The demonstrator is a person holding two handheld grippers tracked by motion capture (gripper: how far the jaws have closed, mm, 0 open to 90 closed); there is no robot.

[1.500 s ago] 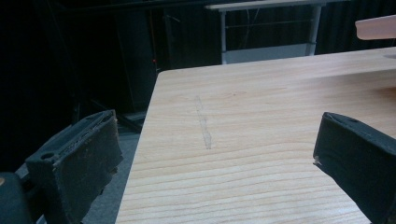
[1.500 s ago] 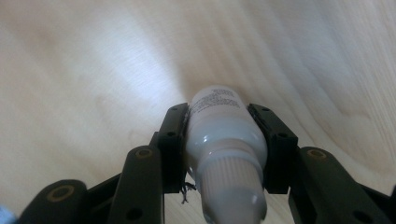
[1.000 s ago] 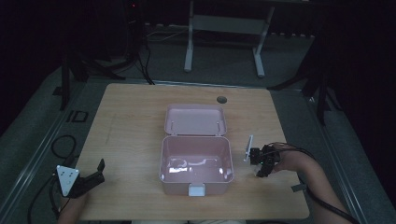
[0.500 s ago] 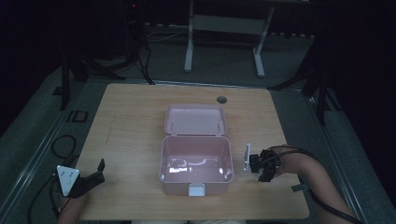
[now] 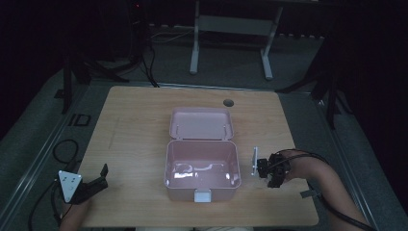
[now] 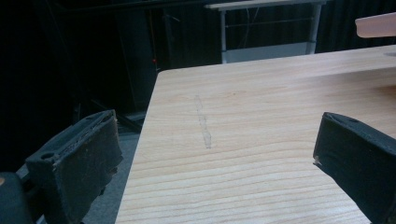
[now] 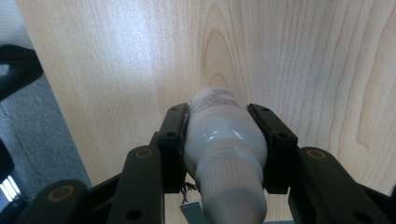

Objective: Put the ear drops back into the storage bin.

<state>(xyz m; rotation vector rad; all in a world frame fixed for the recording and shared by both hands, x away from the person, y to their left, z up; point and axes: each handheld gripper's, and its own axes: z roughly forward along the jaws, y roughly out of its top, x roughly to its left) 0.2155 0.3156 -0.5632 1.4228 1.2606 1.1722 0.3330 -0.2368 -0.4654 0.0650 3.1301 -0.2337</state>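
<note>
A pink box [image 5: 202,166] stands open in the middle of the wooden table [image 5: 139,125], its lid [image 5: 200,123] laid back behind it. My right gripper [image 5: 267,169] hovers just right of the box, shut on a white tube [image 5: 255,161]. In the right gripper view the tube [image 7: 224,135], with its ribbed cap toward the camera, sits squeezed between both jaws of the right gripper [image 7: 219,116] above bare wood. My left gripper [image 5: 100,177] rests at the table's near left corner. Its jaws stand wide apart around nothing in the left gripper view [image 6: 215,154].
A round cable hole [image 5: 228,102] is in the table's far edge. A faint scuff mark [image 6: 203,123] runs across the wood ahead of the left gripper. Metal stand legs [image 5: 231,38] and cables lie on the dark floor beyond the table.
My right gripper has drifted slightly toward the near edge and the box, carrying the white tube. The left gripper has stayed put.
</note>
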